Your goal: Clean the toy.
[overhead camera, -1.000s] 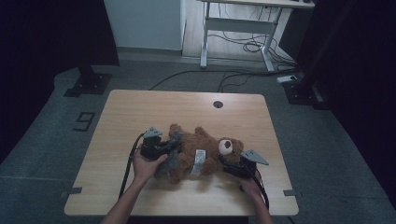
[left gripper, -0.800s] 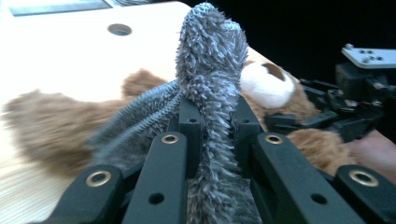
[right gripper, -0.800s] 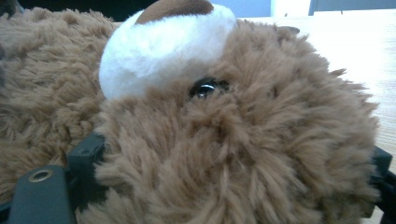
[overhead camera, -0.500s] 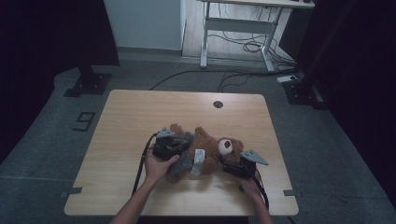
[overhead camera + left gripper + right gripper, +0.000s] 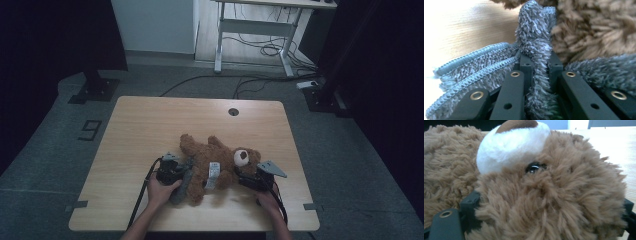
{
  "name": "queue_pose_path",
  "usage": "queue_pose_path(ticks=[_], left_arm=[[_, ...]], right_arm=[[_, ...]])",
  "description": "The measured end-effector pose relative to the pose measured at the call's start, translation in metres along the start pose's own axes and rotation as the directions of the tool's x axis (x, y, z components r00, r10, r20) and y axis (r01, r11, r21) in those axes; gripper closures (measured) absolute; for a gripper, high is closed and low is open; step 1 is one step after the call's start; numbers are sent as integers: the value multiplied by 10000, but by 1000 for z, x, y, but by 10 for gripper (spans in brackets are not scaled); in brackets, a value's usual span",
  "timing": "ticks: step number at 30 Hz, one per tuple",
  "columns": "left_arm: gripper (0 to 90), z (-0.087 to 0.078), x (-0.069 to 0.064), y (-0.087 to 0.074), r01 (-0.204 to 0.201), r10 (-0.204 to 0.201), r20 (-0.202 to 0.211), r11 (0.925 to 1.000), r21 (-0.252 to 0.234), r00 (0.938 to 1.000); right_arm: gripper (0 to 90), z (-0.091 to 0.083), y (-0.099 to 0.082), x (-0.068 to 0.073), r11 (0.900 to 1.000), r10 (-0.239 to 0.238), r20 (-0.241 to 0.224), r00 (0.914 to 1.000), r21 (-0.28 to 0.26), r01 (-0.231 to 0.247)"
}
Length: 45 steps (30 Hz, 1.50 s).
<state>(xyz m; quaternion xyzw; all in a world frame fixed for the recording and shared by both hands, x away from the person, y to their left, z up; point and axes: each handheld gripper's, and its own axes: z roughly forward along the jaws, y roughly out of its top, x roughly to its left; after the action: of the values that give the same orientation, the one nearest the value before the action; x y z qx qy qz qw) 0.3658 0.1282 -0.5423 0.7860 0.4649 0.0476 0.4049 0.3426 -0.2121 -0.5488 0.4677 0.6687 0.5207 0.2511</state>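
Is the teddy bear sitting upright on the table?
No, the teddy bear lies flat on the wooden table, its head toward the right tongs.

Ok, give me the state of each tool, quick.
Left tool: shut on the grey cloth.
Right tool: shut on the teddy bear's head.

The bear (image 5: 220,162) is shaggy brown plush with a smoother white muzzle and a glossy black eye (image 5: 533,167). At lower centre of the left gripper view, the cloth (image 5: 534,52) is grey terry – fuzzy pile, looped stitched edge. The jaws are matt black plastic with brass-looking rivets. The table (image 5: 150,125) is pale wood grain – smooth, slightly sheened.
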Motion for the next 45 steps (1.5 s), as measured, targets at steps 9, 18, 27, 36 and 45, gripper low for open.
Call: queue_pose_path(ticks=[9, 18, 27, 36, 45], left_arm=[[785, -29, 4, 9, -340, 313, -295, 9946, -984, 9991], [777, -66, 5, 14, -742, 672, -485, 9839, -1625, 9966], [768, -74, 16, 1, -325, 244, -503, 9853, -1679, 9984], [771, -89, 22, -7, -434, 247, -1098, 9842, -1715, 9936], [770, -112, 37, -22, -343, 56, -1598, 9836, -1773, 9871]], right_arm=[[133, 0, 0, 1, 9999, -80, 106, 9999, -88, 81], [130, 6, 3, 5, 9998, -59, 427, 9991, -195, 67], [94, 22, 9, 9, 9994, -177, 265, 9995, -296, 185], [25, 2, 18, 9, 9988, -300, -76, 9995, -401, 297], [39, -24, 20, 4, 9976, -209, -301, 9993, -660, 189]])
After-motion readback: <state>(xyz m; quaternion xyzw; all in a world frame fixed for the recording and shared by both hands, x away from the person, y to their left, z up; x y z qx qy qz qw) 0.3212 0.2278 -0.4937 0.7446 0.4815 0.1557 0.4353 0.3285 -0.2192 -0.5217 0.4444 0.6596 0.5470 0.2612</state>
